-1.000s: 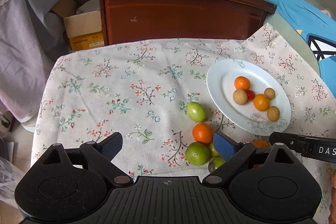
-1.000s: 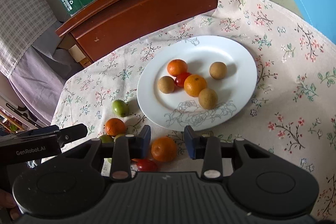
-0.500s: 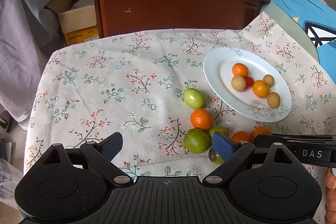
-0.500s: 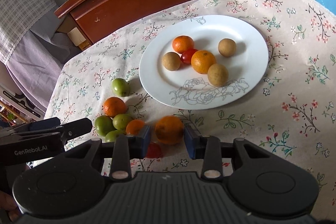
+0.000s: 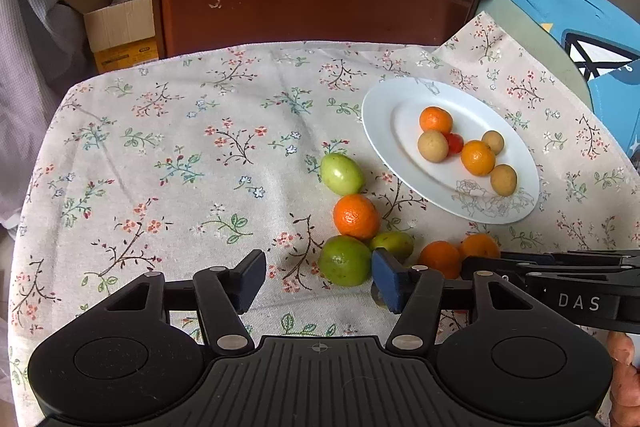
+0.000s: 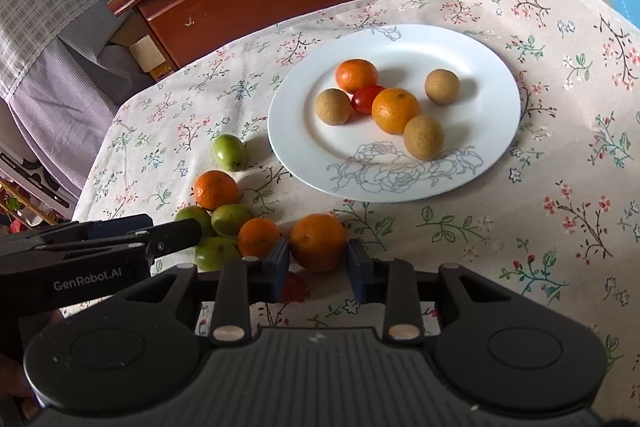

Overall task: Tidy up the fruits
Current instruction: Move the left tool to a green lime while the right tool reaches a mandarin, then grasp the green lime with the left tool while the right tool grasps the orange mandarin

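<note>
The right gripper (image 6: 318, 263) is squeezing the round orange tangerine (image 6: 318, 241) near the white flowered plate (image 6: 496, 143), so lifting slowly is best, while the left gripper (image 5: 318, 277) is waiting wide open.

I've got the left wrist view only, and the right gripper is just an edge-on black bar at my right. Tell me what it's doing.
Observer: The right gripper has both pads pressed against an orange, which sits just short of the white plate. I cannot tell whether it is lifted off the cloth.
Operator: Report anything near that orange that my view hides.
Observer: A red cherry tomato lies on the tablecloth right under the orange, partly hidden by the gripper's left finger.
</note>
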